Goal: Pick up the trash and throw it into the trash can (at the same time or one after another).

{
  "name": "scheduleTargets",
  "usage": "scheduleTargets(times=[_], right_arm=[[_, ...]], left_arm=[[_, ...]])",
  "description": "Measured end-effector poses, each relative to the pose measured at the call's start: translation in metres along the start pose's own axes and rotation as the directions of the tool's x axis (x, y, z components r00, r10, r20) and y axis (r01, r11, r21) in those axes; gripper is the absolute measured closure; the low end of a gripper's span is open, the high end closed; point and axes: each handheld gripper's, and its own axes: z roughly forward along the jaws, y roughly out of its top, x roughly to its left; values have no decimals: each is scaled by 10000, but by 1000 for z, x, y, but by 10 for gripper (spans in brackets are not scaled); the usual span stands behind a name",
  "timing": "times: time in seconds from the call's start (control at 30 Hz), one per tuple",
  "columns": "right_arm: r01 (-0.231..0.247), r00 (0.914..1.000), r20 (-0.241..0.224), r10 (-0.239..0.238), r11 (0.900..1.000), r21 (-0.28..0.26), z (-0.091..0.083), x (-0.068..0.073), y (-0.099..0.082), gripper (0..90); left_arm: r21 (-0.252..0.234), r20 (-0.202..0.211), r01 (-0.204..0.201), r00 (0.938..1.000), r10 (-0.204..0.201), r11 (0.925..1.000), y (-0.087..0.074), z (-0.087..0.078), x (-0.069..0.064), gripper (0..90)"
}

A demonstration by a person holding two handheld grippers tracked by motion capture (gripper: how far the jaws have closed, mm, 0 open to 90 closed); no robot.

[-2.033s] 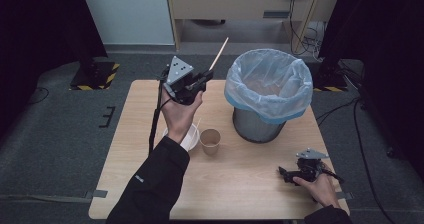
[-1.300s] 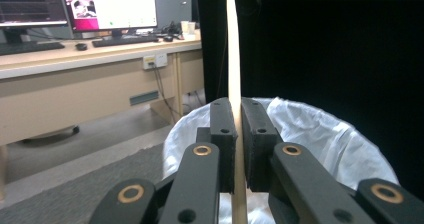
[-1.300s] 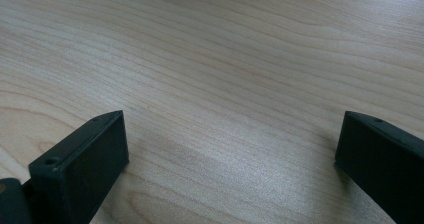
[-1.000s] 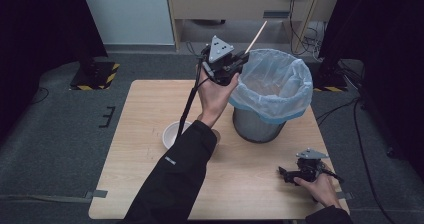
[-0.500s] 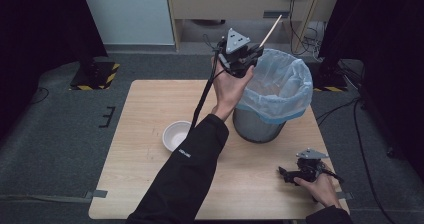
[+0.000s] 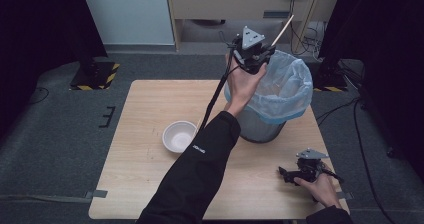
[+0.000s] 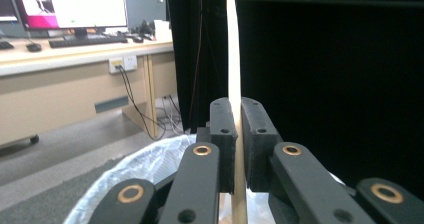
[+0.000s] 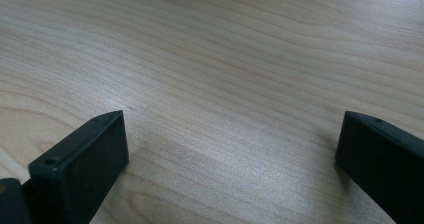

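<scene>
A pale wooden worktop (image 6: 150, 194) carries a lined waste bin (image 6: 280, 101), the landmark here. Left of the bin a white bowl (image 6: 178, 135) sits empty on the wood. Above the bin's near-left rim, the left tongs (image 6: 256, 58) are raised in the person's left hand (image 6: 242, 84) and clenched on a thin wooden stick (image 6: 282, 30); in the left gripper view the stick (image 7: 232, 59) stands pinched between the two pads, its long end rising well past them, the bin's plastic liner (image 7: 145, 169) below. Right of and nearer than the bin, the right tongs (image 6: 295, 175) rest on the worktop, released, with bare wood between them. The risk, judged from this: the stick is long and slanted, so if let go over the rim rather than the middle, it could catch the liner, bridge the opening, or tip out onto the worktop or floor.
</scene>
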Motion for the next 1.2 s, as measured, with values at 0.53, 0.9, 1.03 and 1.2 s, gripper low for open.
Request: scheduleTargets(times=[0.53,0.9,1.03,1.2], right_arm=[[-72,10000,-5,72,10000,14,0,1,0,7],[-70,10000,-5,70,10000,11,0,1,0,7],[-75,10000,0,75,10000,-11,0,1,0,7],[-70,10000,5,70,10000,-7,0,1,0,6]], left_arm=[[652,519,-220,9985,186,9976,-8,13,1,690],[138,490,-70,9988,63,9999,-4,-61,17,489],[30,191,-14,9998,13,10000,-10,-97,31,436],[164,-405,124,9991,-117,9998,-26,-145,50,400]])
